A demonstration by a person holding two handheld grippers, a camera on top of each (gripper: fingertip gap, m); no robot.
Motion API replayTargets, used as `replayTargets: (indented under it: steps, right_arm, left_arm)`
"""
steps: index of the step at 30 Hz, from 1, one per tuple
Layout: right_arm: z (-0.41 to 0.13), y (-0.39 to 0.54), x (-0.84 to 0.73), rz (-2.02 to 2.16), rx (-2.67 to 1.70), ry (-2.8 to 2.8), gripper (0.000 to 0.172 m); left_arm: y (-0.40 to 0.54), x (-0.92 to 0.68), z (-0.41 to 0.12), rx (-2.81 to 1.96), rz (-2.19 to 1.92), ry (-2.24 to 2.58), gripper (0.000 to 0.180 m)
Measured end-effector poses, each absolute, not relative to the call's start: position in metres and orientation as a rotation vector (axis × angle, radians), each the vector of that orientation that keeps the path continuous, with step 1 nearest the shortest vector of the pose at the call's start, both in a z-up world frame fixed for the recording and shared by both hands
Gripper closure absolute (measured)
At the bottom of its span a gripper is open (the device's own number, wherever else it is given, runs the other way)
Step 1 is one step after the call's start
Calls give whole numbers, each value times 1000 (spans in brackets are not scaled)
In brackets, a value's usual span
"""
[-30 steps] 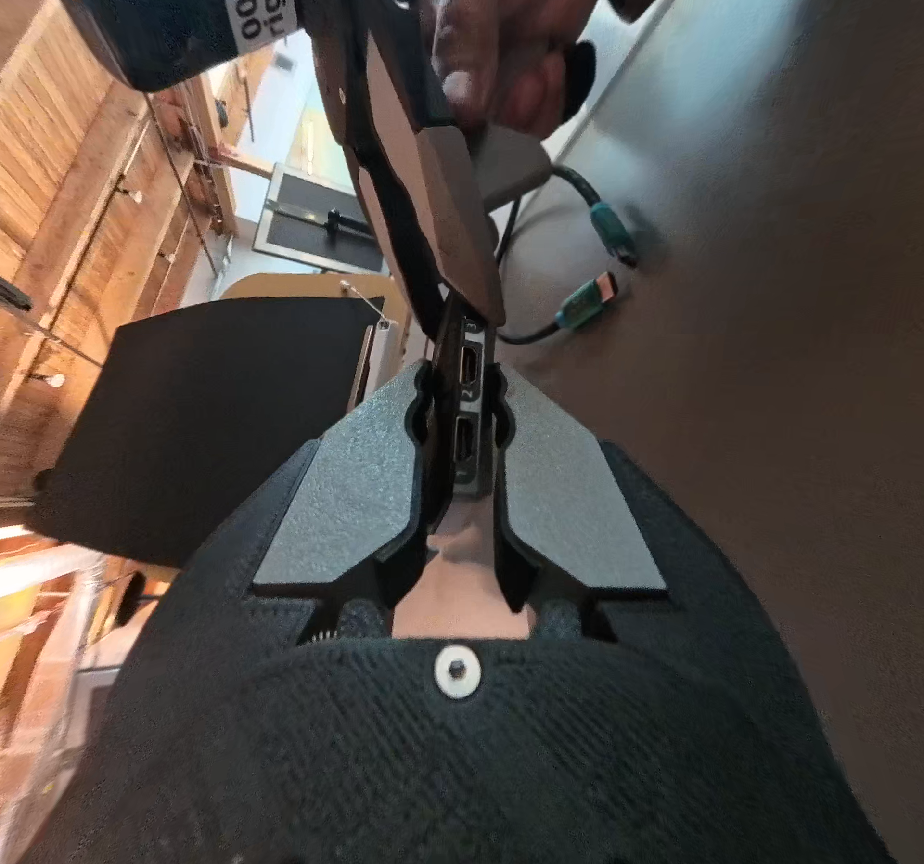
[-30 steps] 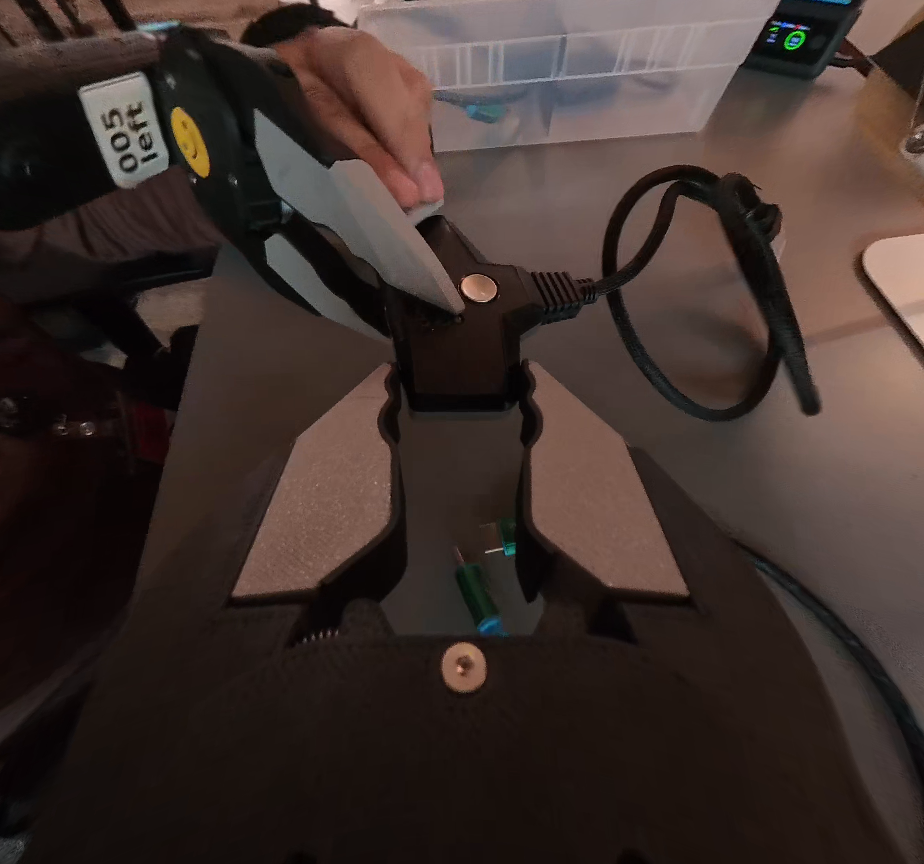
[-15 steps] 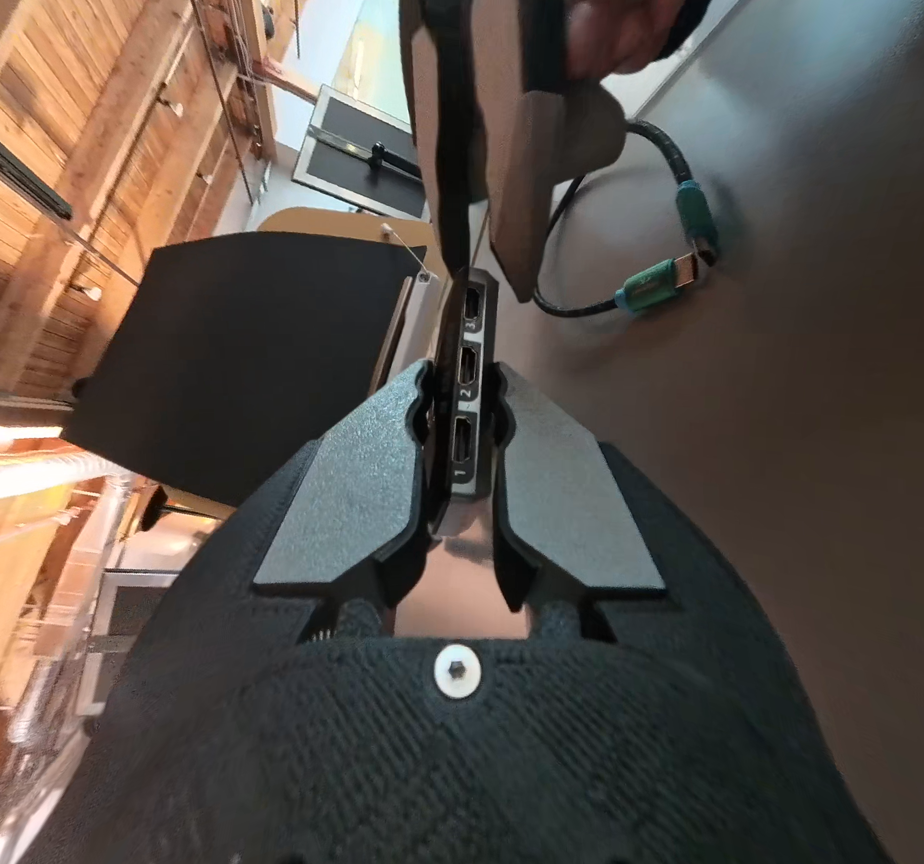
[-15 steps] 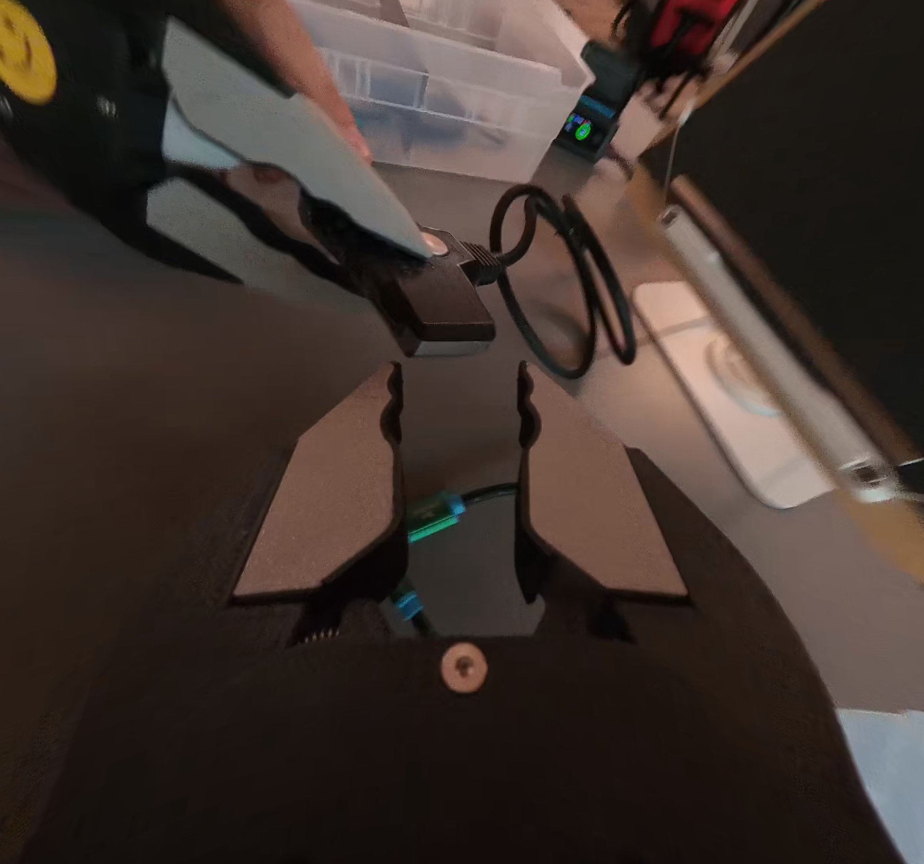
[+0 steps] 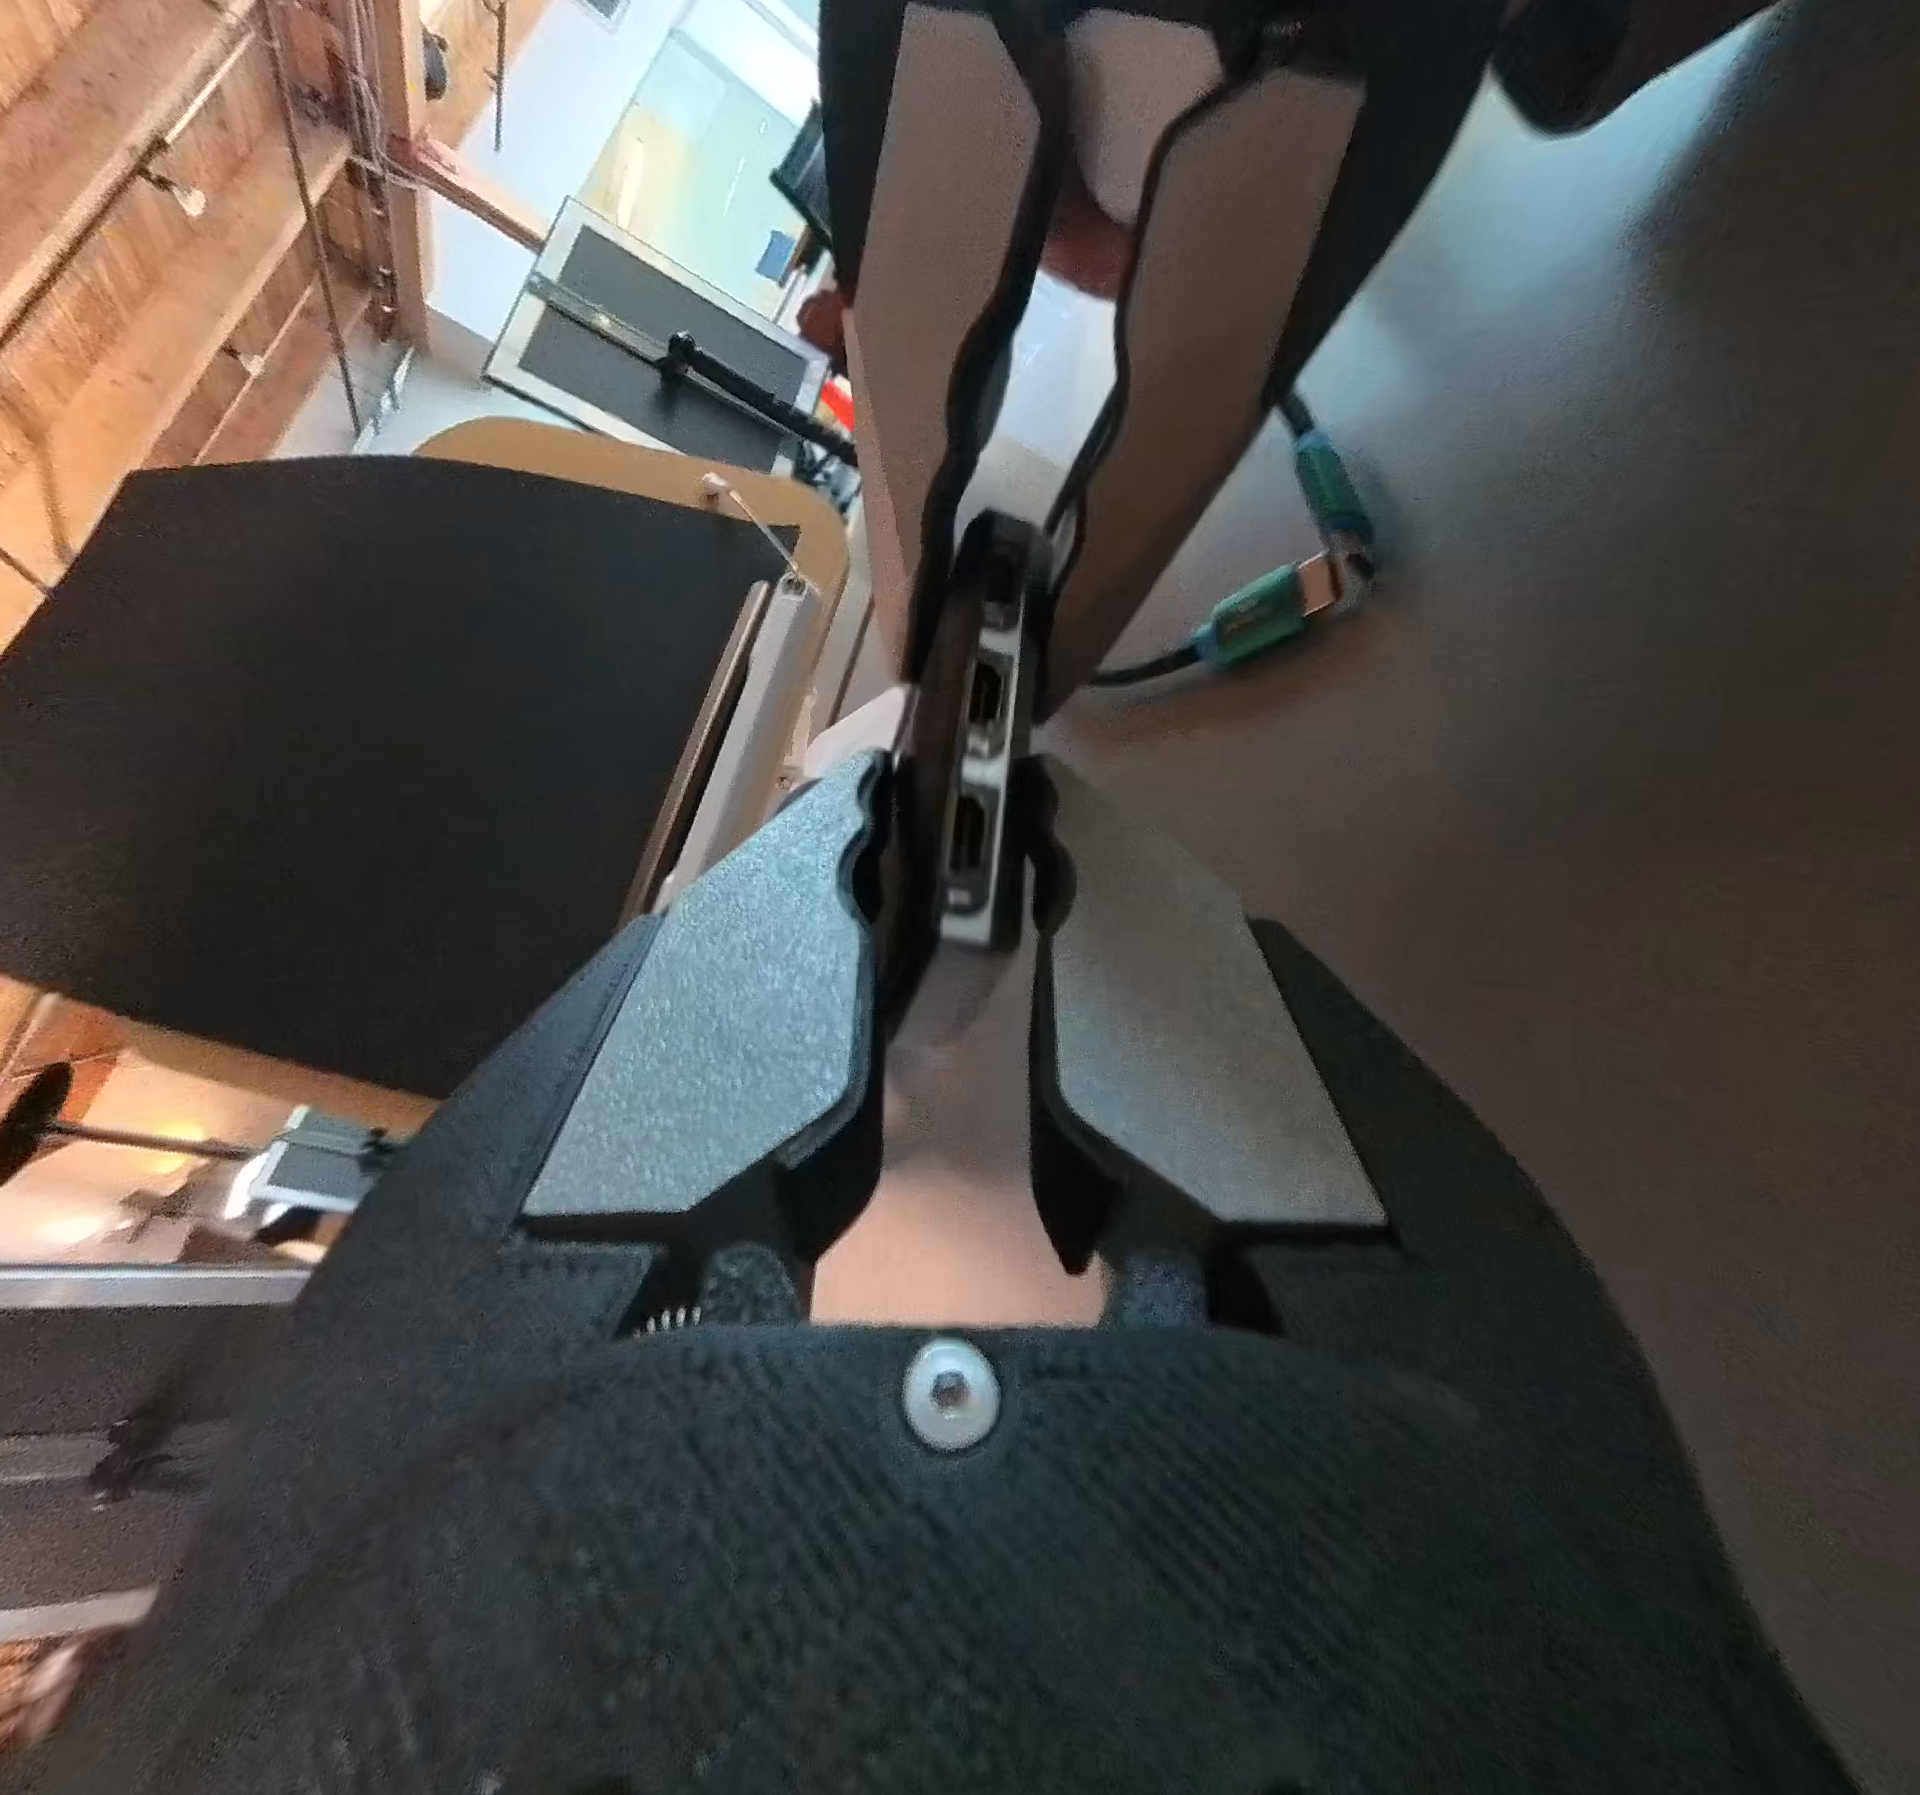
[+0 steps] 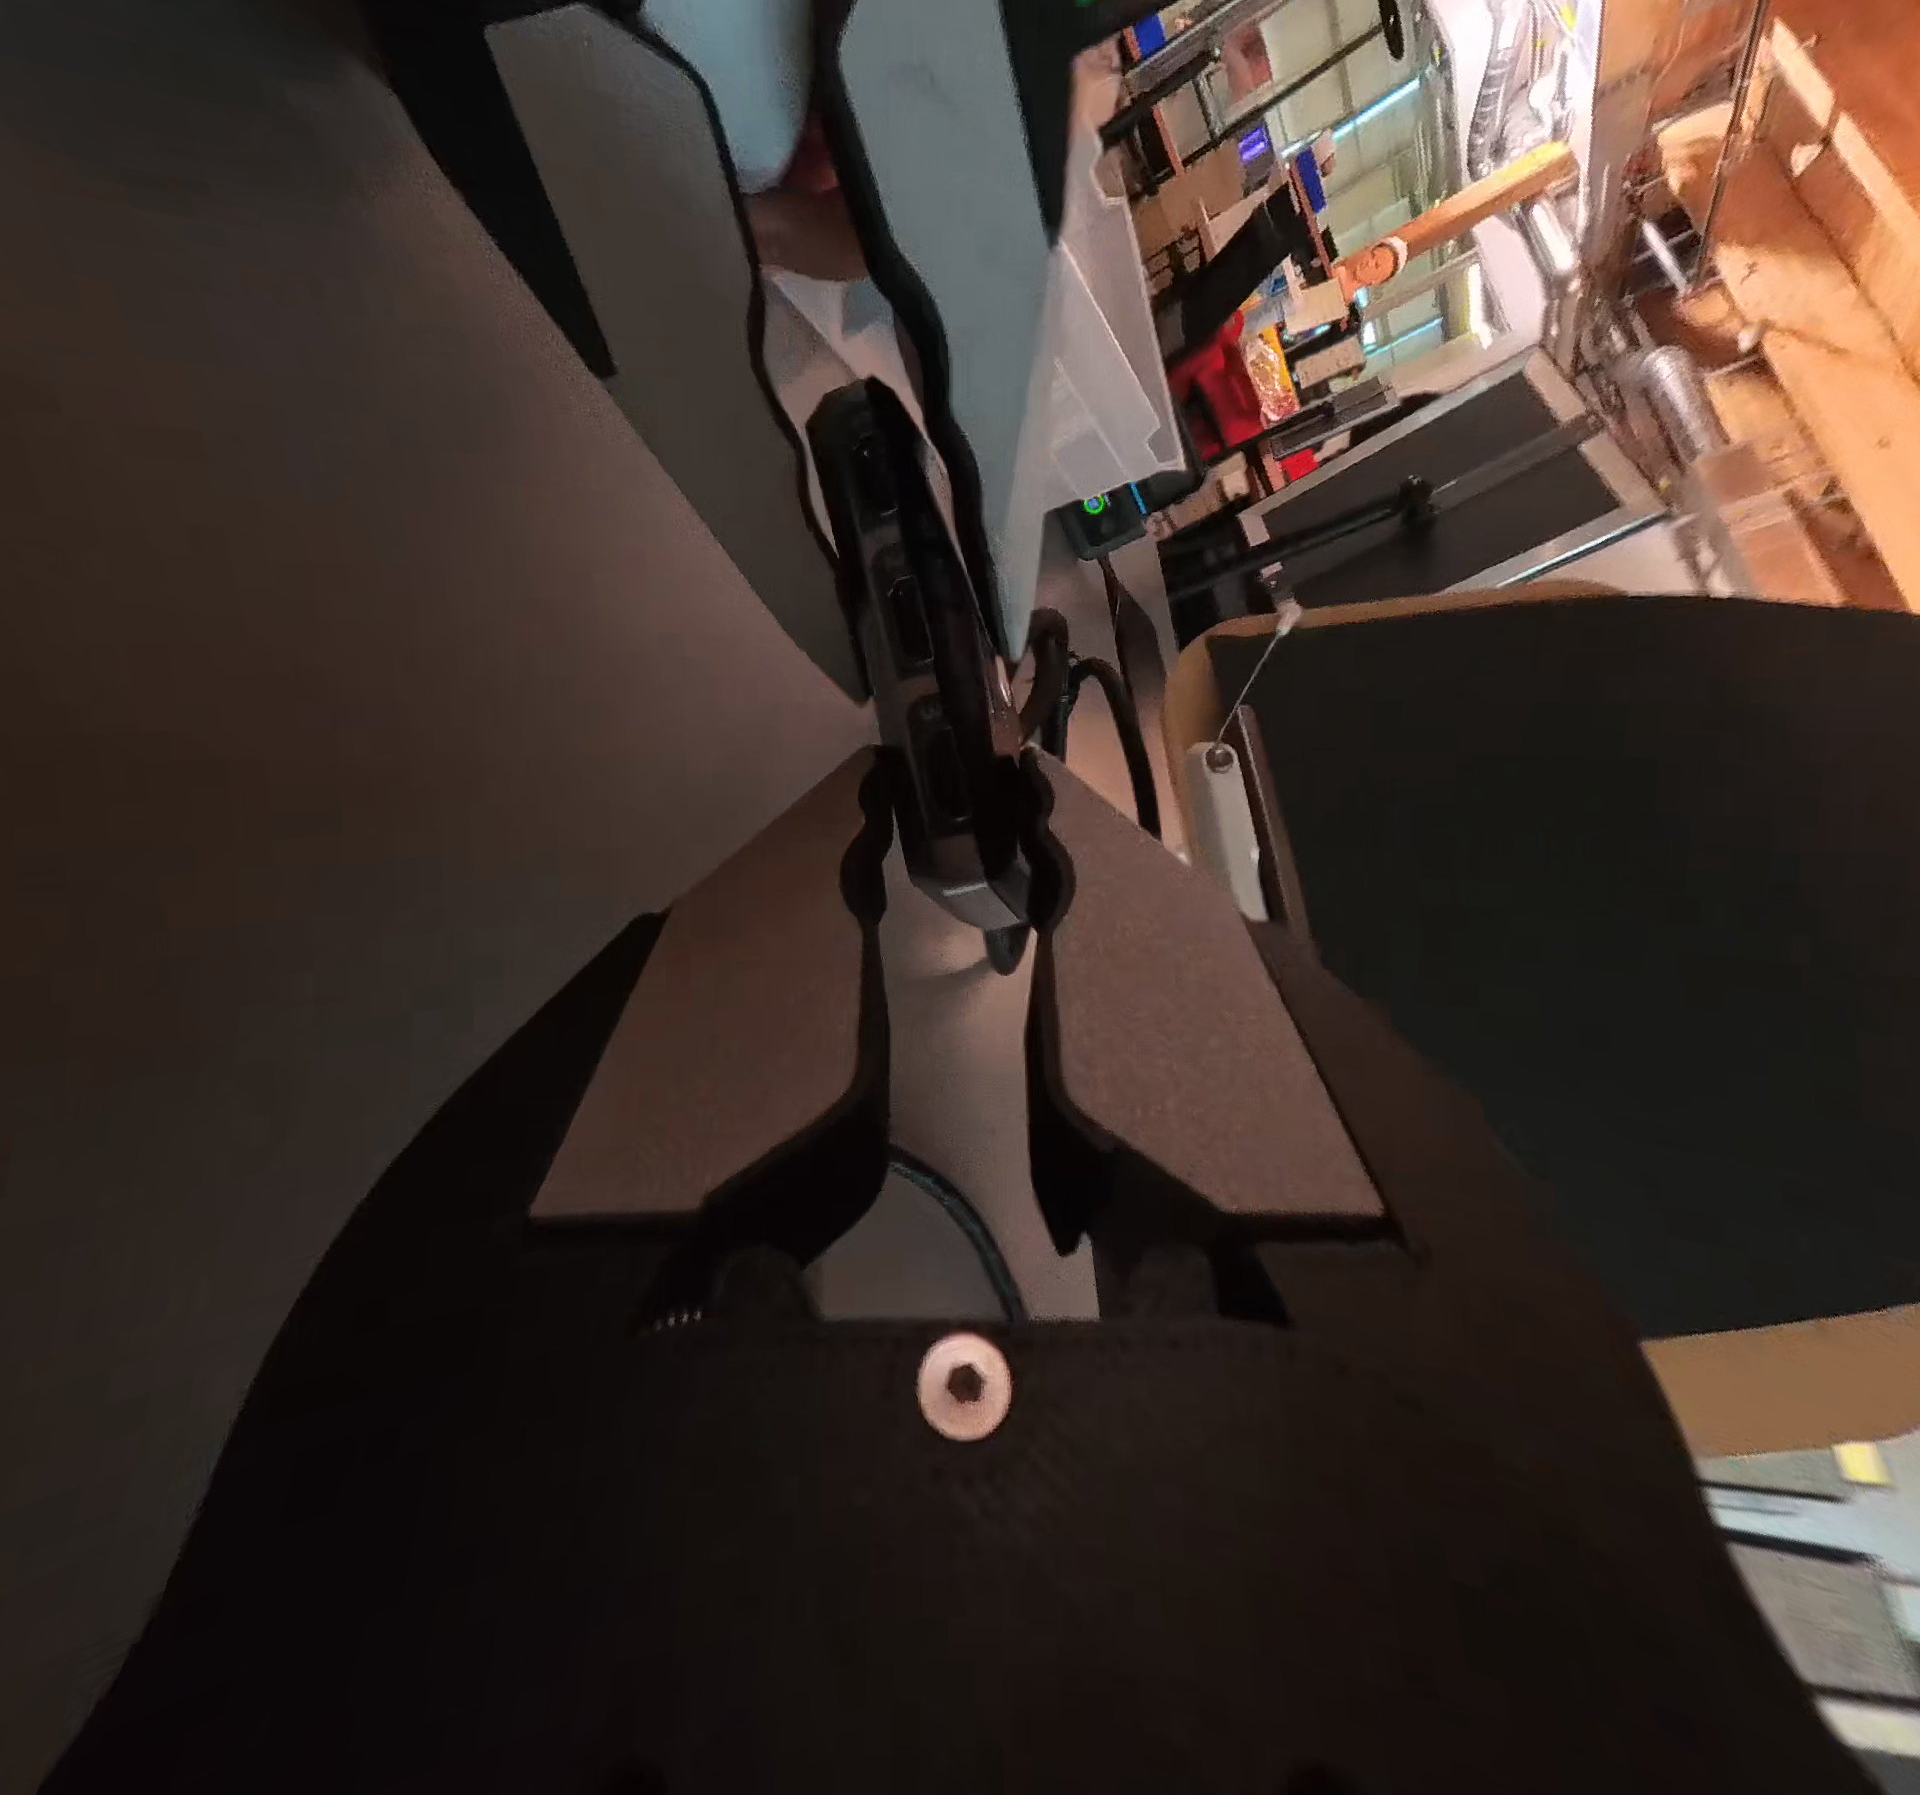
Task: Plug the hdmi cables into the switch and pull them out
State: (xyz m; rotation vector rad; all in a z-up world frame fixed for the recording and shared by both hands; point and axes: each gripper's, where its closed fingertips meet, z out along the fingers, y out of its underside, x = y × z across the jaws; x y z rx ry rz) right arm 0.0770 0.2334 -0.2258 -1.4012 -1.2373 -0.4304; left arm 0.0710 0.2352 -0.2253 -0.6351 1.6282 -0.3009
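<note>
1. Left wrist view: the left gripper (image 5: 961, 846) is rolled onto its side, so the desk (image 5: 1558, 810) rises like a wall on the right of the fingers and the room fills the left.
2. Its fingers (image 5: 748, 966) are clenched on the near end of the black HDMI switch (image 5: 977, 800), one pad against each broad face; the row of ports looks back at the camera.
3. The right gripper (image 5: 982, 623) reaches in from the far side, straight opposite, its two long fingers clamped on the switch's other end.
4. Beyond the right-hand finger, two teal HDMI plugs (image 5: 1262, 618) on dark cables lie on the desk, unplugged and apart from the switch.
5. Right wrist view: the right gripper (image 6: 956, 841) is likewise tipped sideways, with the desk (image 6: 312, 602) on the left of the fingers.
6. Its fingertips grip the switch (image 6: 935, 769) at its near end, held edge-on between them.
7. The left gripper (image 6: 894, 540) holds the far end, its pale finger plates running up and away; the switch's black cable (image 6: 1101, 696) loops just right of the fingertips.
</note>
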Motion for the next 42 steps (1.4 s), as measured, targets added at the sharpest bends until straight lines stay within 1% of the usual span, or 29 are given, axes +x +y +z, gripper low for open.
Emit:
replayTargets:
  steps: [3,6,7,15,21,24,33,36,40,42]
  right_arm:
    - [-217,229,82,-316,-1412,-1179,152]
    - [-211,220,76,-188,-1359,-1192,152]
    - [-211,217,72,-151,-1343,-1202,152]
    - [-232,222,75,-23,-1449,-1181,148]
    - [-258,223,73,-9,-1562,-1240,145]
    - [-269,225,72,28,-1702,-1180,141]
    - [-263,242,92,24,-1843,-946,133]
    - [-264,239,93,7,-1845,-968,134]
    - [-262,235,104,49,-1881,-941,147]
    - [-259,235,114,42,-1907,-898,147]
  left_arm:
    - [250,65,-221,-640,-245,1576,154]
    - [238,66,-213,-626,-348,1562,157]
    - [232,67,-213,-611,-370,1569,155]
    - [226,73,-231,-595,-287,1637,161]
    - [215,75,-250,-618,-341,1738,160]
    - [215,79,-258,-647,-327,1767,159]
    - [232,90,-250,-772,-309,1673,159]
    - [232,90,-253,-718,-272,1689,159]
    - [238,88,-258,-744,-271,1707,159]
    - [243,87,-256,-770,-294,1686,158]
